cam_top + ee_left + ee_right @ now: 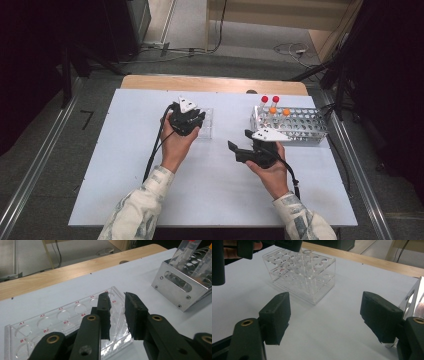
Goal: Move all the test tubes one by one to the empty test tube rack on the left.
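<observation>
A clear acrylic rack (pixel 206 129) (pixel 50 322) (pixel 322 272) with labelled holes stands left of the table's middle. One clear, uncapped tube (pixel 307 270) stands upright in it near its right end. My left gripper (pixel 196 123) (pixel 117 296) hangs right over that end. Its pads (pixel 135 312) are a narrow gap apart around the tube's top. My right gripper (pixel 240 141) (pixel 325 300) hovers low over bare table between the two racks, jaws wide open with nothing between them. A metal rack (pixel 300 125) (pixel 175 287) holds red-capped tubes (pixel 264 99) and orange-capped tubes (pixel 272 110).
The white table sheet (pixel 150 190) has bare room at the front and left. A wooden strip (pixel 215 84) runs along the far edge. The metal rack's corner (pixel 412 296) sits close by my right gripper's right jaw. Cables lie on the floor beyond.
</observation>
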`<state>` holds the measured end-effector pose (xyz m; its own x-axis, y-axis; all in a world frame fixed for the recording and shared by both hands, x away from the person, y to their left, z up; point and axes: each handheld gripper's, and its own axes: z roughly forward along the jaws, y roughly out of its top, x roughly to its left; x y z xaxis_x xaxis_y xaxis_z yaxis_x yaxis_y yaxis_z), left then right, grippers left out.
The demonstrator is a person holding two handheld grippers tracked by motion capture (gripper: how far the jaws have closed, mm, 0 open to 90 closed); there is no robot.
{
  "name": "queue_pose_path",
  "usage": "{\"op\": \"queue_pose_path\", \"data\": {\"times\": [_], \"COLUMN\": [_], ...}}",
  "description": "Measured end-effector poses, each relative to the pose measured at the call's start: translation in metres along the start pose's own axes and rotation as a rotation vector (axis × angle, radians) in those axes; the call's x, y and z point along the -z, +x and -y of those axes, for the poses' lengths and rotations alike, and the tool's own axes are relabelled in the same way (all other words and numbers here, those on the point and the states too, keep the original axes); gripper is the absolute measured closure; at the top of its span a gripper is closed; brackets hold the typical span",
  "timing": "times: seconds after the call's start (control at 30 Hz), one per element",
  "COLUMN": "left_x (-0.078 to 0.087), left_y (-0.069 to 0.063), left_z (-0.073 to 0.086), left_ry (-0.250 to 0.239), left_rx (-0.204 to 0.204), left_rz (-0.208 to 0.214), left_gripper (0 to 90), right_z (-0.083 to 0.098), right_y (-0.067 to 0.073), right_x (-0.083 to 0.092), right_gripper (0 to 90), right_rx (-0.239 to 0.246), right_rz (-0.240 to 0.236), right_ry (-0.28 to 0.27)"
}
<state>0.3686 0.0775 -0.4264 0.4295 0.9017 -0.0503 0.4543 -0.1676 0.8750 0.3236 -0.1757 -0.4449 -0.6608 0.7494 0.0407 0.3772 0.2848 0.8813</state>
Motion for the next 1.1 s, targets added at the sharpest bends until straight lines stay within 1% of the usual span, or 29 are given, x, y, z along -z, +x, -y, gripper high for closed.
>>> {"op": "queue_pose_path", "data": {"times": [0.17,0.23,0.3,0.4,0.47,0.53,0.63,0.77,0.83,0.9,0.97,1.1], "left_x": [0.003,0.005,0.008,0.014,0.017,0.021,0.027,0.033,0.035,0.036,0.038,0.042], "left_y": [0.000,0.001,0.001,0.002,0.001,0.000,0.000,0.001,0.002,0.004,0.005,0.008], "left_z": [-0.001,-0.002,-0.003,-0.003,-0.002,0.000,0.004,0.010,0.014,0.018,0.019,0.022], "left_ry": [-0.008,-0.012,-0.014,-0.027,-0.028,-0.027,-0.038,-0.041,-0.046,-0.037,-0.032,-0.036], "left_rx": [0.017,0.033,0.056,0.111,0.110,0.111,0.113,0.123,0.132,0.133,0.134,0.136], "left_rz": [0.016,0.034,0.052,0.090,0.085,0.085,0.090,0.097,0.102,0.098,0.100,0.095], "left_gripper": [69.9,65.8,58.1,46.3,38.3,33.2,31.3,28.3,28.2,27.2,27.2,27.2], "right_z": [0.000,0.000,0.000,-0.001,-0.002,-0.002,-0.002,-0.004,-0.006,-0.007,-0.008,-0.007], "right_y": [0.000,0.000,-0.001,-0.001,-0.002,-0.003,-0.005,-0.013,-0.019,-0.025,-0.032,-0.049], "right_x": [0.000,0.000,0.001,0.002,0.002,0.003,0.004,0.009,0.014,0.018,0.022,0.031], "right_gripper": [22.9,22.9,22.9,22.9,22.9,22.8,22.9,22.9,22.9,22.9,22.9,22.9], "right_rx": [0.000,0.000,-0.002,-0.007,-0.006,-0.010,-0.017,-0.026,-0.037,-0.046,-0.049,-0.062], "right_rz": [0.001,0.002,0.004,0.011,0.013,0.016,0.024,0.044,0.062,0.081,0.109,0.163], "right_ry": [0.000,-0.004,-0.005,-0.014,-0.019,-0.020,-0.024,-0.037,-0.047,-0.055,-0.059,-0.070]}}
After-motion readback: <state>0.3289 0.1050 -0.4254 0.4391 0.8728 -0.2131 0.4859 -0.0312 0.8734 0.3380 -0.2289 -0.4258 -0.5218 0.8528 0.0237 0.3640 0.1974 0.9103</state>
